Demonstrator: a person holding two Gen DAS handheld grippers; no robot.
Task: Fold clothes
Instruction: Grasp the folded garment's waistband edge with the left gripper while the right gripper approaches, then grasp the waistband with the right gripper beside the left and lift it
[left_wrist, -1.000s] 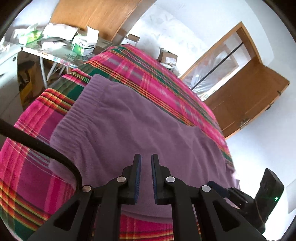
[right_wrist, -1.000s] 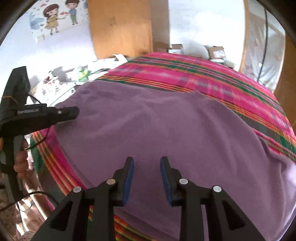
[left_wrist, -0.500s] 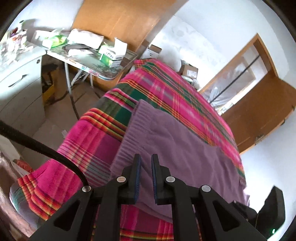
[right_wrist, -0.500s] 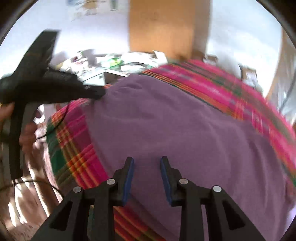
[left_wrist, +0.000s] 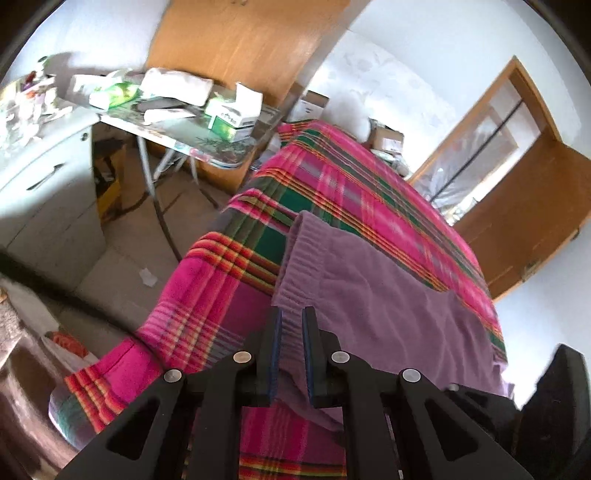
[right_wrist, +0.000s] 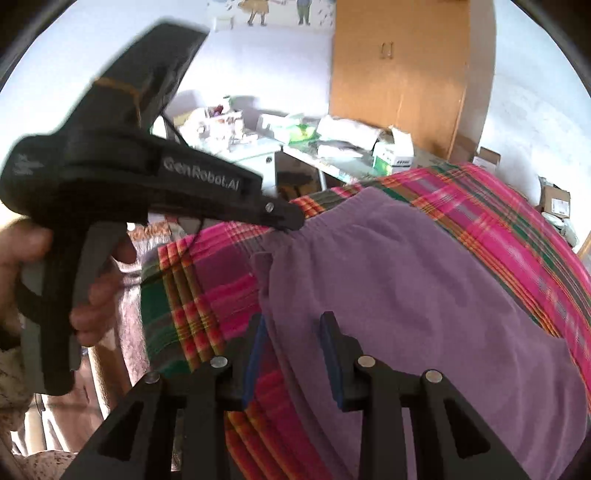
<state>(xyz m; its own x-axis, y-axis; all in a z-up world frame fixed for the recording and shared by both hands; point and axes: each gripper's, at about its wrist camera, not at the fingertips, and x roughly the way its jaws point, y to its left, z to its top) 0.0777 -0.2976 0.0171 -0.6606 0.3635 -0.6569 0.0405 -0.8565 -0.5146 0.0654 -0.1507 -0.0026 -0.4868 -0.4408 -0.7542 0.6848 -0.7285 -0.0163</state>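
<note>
— Bedspread (left_wrist: 347, 192) first, biggest thing we have: a woven plaid in hot pink, green and orange stripes, draped over the bed and falling off its near corner in soft folds.

— And on it we see the purple garment (left_wrist: 388, 295), fleecy, matte, laid flat. A ribbed knit band (left_wrist: 295, 258) runs along the end nearest the bed's corner.

— Which way does it run for us?

— In the left wrist view its long axis goes from that ribbed end away toward the wooden door (left_wrist: 517, 221), along the bed's length. The ribbed end points at the cluttered folding table (left_wrist: 207, 144).

— On to the claws. We have the left gripper (left_wrist: 291, 350) with its black fingers only narrowly parted, blue pads facing each other, poised right at the corner of the ribbed band. Whether cloth sits between the pads, we cannot tell.

— From the right wrist view we see that same tool from the side (right_wrist: 284, 216), its tip touching the garment's edge, a hand wrapped round the handle.

— And the right gripper (right_wrist: 291, 350)?

— Wider apart, nothing held. Its fingers straddle the garment's side edge, one over plaid, one over purple fleece.

— Smallest bits: white and green cartons (left_wrist: 232, 118) on the table.
</note>
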